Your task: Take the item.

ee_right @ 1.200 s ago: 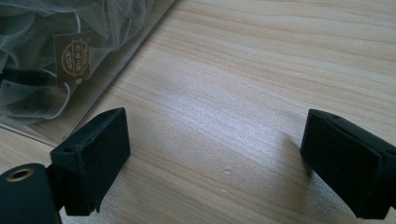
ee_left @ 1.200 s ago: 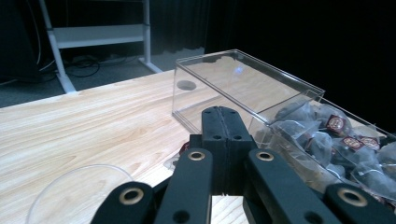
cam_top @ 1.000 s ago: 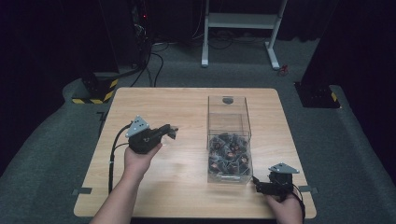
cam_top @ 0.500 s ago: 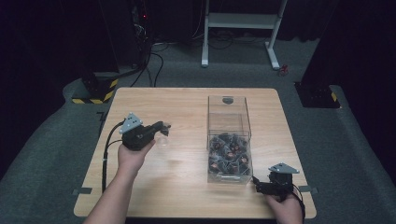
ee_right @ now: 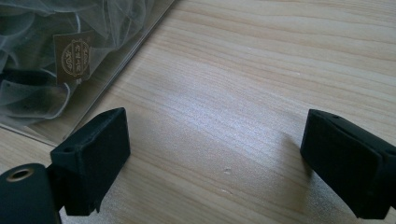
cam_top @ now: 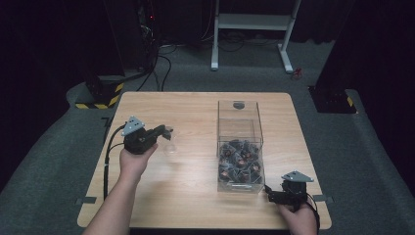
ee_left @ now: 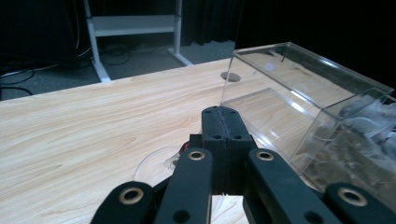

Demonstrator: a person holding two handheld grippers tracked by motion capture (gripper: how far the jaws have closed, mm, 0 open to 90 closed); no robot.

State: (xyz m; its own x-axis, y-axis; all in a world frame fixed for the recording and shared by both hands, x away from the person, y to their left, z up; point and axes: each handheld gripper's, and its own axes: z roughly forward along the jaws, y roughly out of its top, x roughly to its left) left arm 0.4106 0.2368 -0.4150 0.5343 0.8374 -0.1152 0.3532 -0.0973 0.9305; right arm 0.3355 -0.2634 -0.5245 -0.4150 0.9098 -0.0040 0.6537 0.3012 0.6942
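- Currently, the left gripper (cam_top: 165, 133) is sitting over the left half of the wooden table (cam_top: 195, 200), with the person's left hand (cam_top: 133, 159) wrapping its body from below.
- In the left gripper view, its two black jaws are pressing flat together, seam to seam; a small clear wrapped item (ee_left: 159, 163) is showing just below and behind the jaw tips, with a red fleck at its edge. Whether the jaws are pinching a fold of that wrapper cannot be told.
- In the high view, the same clear item (cam_top: 171, 145) is appearing as a pale round patch just beside the jaw tips, well apart from the box.
- The clear plastic box (cam_top: 240, 147) is standing on the right half of the table, open at the top; its near end is holding a heap of dark wrapped pieces (cam_top: 239, 161), while its far end is showing bare floor.
- The right gripper (cam_top: 272, 195) is resting at the near right corner of the table, just beside the near end of the box, with the right hand (cam_top: 296, 218) behind it.
- In the right gripper view, its jaws are standing spread wide, with bare wood between them and the box wall (ee_right: 116, 70) running past the left one.
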